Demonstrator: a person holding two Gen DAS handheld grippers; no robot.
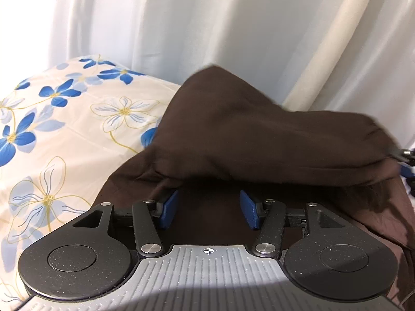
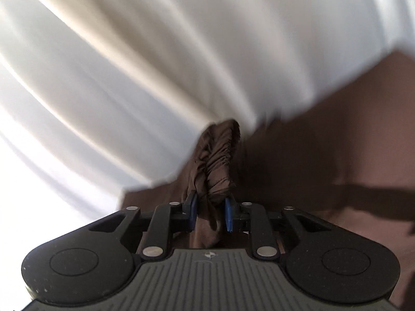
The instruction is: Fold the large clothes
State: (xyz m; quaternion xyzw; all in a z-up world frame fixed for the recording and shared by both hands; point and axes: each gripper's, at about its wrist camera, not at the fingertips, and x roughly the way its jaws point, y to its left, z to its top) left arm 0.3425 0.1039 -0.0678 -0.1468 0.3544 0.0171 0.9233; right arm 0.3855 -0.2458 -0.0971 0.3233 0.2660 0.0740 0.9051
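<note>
A large dark brown garment (image 1: 246,129) lies bunched on the bed and drapes over the tips of my left gripper (image 1: 208,194). The left gripper's blue pads (image 1: 170,208) stand wide apart, open, with brown cloth beneath and above them. In the right wrist view my right gripper (image 2: 210,204) is shut on a gathered, elastic-looking edge of the brown garment (image 2: 218,160), which sticks up between the blue pads (image 2: 192,207). More brown cloth (image 2: 337,142) spreads to the right, blurred by motion.
A cream bedsheet with blue and white flowers (image 1: 64,129) covers the bed at the left. White curtains (image 1: 207,20) hang behind the bed; they fill the upper right wrist view (image 2: 155,51). The other gripper's tip (image 1: 406,155) shows at the right edge.
</note>
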